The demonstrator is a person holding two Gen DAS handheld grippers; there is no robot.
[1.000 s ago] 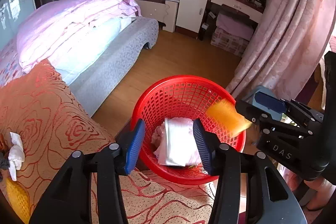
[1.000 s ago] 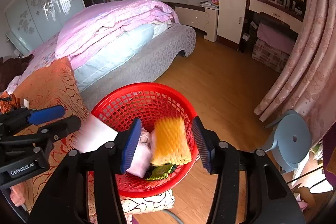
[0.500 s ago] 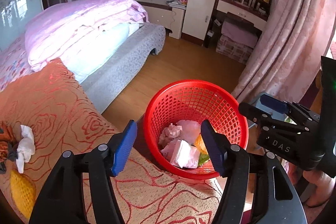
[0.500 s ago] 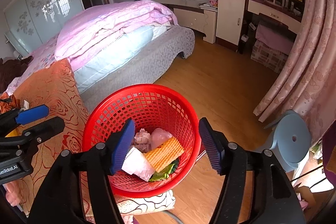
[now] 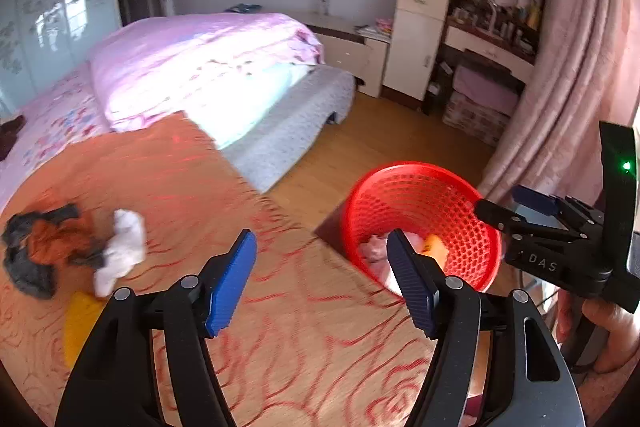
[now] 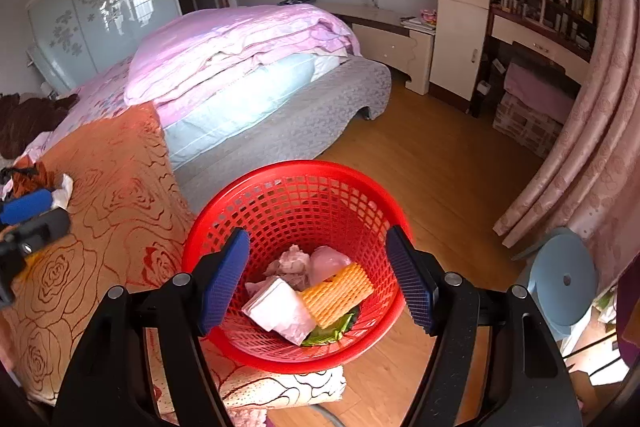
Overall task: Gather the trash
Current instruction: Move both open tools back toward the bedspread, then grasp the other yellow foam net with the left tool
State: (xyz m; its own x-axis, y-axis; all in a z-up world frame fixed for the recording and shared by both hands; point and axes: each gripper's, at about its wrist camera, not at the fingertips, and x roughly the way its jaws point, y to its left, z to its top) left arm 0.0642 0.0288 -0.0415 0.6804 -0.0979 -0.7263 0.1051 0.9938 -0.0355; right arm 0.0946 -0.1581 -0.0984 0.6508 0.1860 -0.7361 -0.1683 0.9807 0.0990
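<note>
The right gripper (image 6: 318,277) hangs directly above the round red plastic mesh basket (image 6: 296,195), blue-padded jaws spread and nothing between them; they have just been opening. Inside the basket lie a folded white paper tissue (image 6: 280,309), a ridged orange-yellow sponge-like slab (image 6: 336,293), a crumpled pinkish wad (image 6: 294,265) and a green scrap (image 6: 328,333) beneath them. The basket stands at the corner of the orange rose-patterned cloth (image 6: 104,211), over the wooden floor (image 6: 432,171).

The left gripper (image 5: 322,283) is over the same orange cloth, to the left of the basket (image 5: 420,195) in its own view. Its jaws are also released and empty, and have just been opening. Its right finger overlaps the near-left rim of the basket in that view; contact cannot be determined.

Trash remaining on the cloth, at the left of the left wrist view: a crumpled white tissue (image 5: 120,251), touching a dark grey and orange crumpled wrapper (image 5: 44,247), and a flat yellow piece (image 5: 80,323) just below them. This area is motion-blurred.

A hand (image 5: 608,331) grips the right tool at the lower right edge.
</note>
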